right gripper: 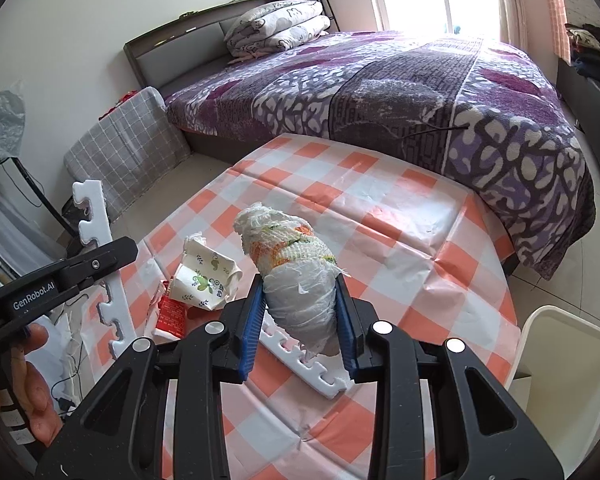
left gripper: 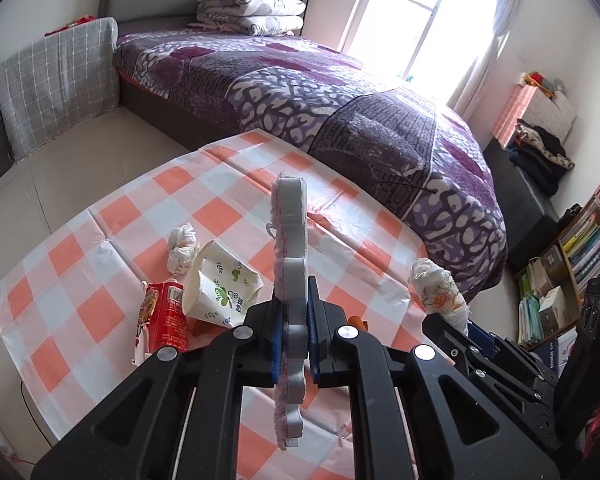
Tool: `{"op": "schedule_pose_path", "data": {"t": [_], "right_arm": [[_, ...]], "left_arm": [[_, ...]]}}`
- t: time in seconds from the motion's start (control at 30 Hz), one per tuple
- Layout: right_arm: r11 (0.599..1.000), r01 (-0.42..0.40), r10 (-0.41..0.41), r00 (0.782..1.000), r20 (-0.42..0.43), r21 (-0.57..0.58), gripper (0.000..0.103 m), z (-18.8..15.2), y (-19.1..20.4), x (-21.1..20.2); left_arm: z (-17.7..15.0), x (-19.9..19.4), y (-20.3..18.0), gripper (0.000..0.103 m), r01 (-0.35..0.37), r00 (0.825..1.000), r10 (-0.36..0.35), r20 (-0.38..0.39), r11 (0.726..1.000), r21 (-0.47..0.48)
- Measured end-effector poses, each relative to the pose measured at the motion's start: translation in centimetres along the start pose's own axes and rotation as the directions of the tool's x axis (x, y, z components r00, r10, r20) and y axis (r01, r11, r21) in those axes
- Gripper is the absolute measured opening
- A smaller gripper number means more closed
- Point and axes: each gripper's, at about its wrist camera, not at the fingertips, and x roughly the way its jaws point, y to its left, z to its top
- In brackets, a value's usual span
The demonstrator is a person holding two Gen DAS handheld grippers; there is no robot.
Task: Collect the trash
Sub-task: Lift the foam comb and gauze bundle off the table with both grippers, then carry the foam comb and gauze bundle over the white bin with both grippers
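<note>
Right gripper [right gripper: 300, 316], nearest: jaws part-open, clamped on a wad [right gripper: 296, 276] of white tissue, lifted above the checked table [right gripper: 440, 264]. Left gripper [left gripper: 294, 344]: jaws nearly together, pinching a foam strip [left gripper: 290, 280] upright. Likely step: carry both to the white bin [right gripper: 568, 364], near right; keep the squeeze steady. Left on table: second strip [right gripper: 300, 364], cup [left gripper: 220, 284], red packet [left gripper: 168, 316], small tissue [left gripper: 182, 248].

Your left gripper [left gripper: 293, 344] clamps a foam strip [left gripper: 290, 280] upright above the tablecloth [left gripper: 100, 240]; your right gripper [left gripper: 470, 330] grips a tissue wad [left gripper: 438, 286]
</note>
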Motion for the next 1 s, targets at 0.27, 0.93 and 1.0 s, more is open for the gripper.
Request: {"op": "schedule_pose_path", "data": {"t": [0.27,0.93,1.0], "right_arm": [[0.999,0.028,-0.028,0.999,0.016,0.025,0.032,0.2,-2.4,-1.5],[0.972,0.165,-0.171,0.985,0.025,0.167,0.032,-0.2,-12.3,-7.1],[0.964,0.184,-0.192,0.981,0.021,0.19,0.032,-0.4,-13.5,-7.8]], "left_arm": [[-0.4,0.7,-2.5,0.01,0.031,0.999,-0.031,-0.009,0.999,0.027],[-2.7,2.8,-10.2,0.01,0.102,0.994,-0.094,-0.058,0.983,0.153],[-3.0,3.1,-11.0,0.01,0.109,0.993,-0.099,-0.065,0.98,0.167]]}}
